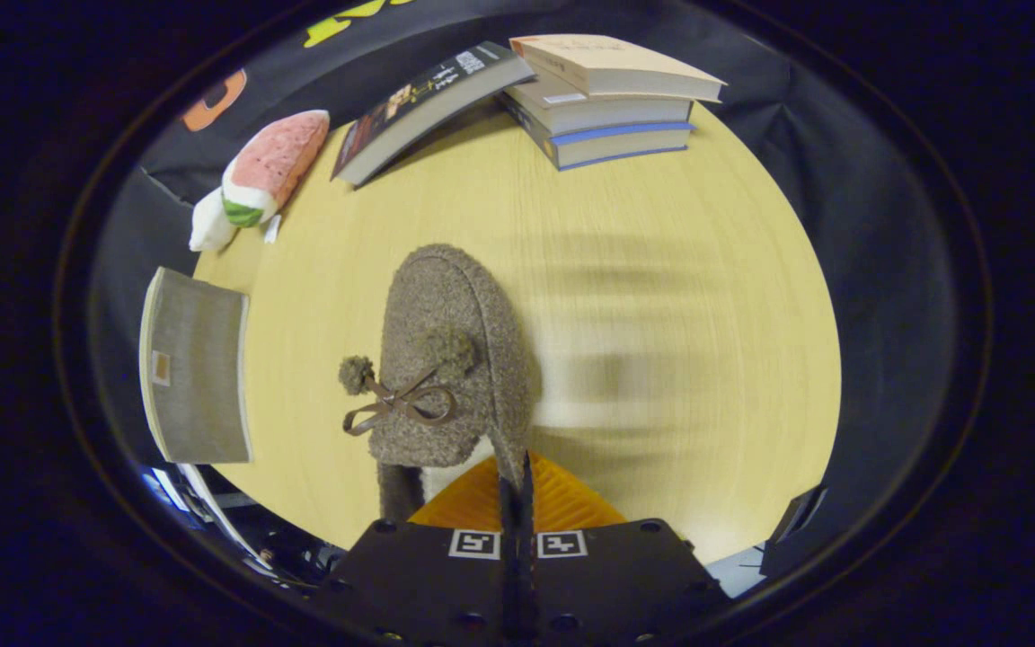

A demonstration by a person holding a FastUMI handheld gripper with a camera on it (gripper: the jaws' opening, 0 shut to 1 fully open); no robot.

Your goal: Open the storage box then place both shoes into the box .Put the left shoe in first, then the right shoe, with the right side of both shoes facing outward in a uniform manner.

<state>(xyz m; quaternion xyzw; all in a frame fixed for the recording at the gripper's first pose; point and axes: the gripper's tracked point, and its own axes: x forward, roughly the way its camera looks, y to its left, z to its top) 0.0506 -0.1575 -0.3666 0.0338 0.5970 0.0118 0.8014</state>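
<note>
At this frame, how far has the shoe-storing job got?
In hand: the gripper has its jaws shut on the rim of a fuzzy brown shoe with a bow and pompoms, held over the wooden table. Done: that shoe looks picked up. I cannot tell whether it is the left or right shoe, or whether the box is open. Left: at least this shoe has yet to go in the box.

Fuzzy brown shoe (pixel 450 359), toe forward

The shoe (pixel 450 359) blocks the gripper (pixel 517 476), seemingly pinched; bare table (pixel 688 296) right; books (pixel 607 99) beyond.
</note>
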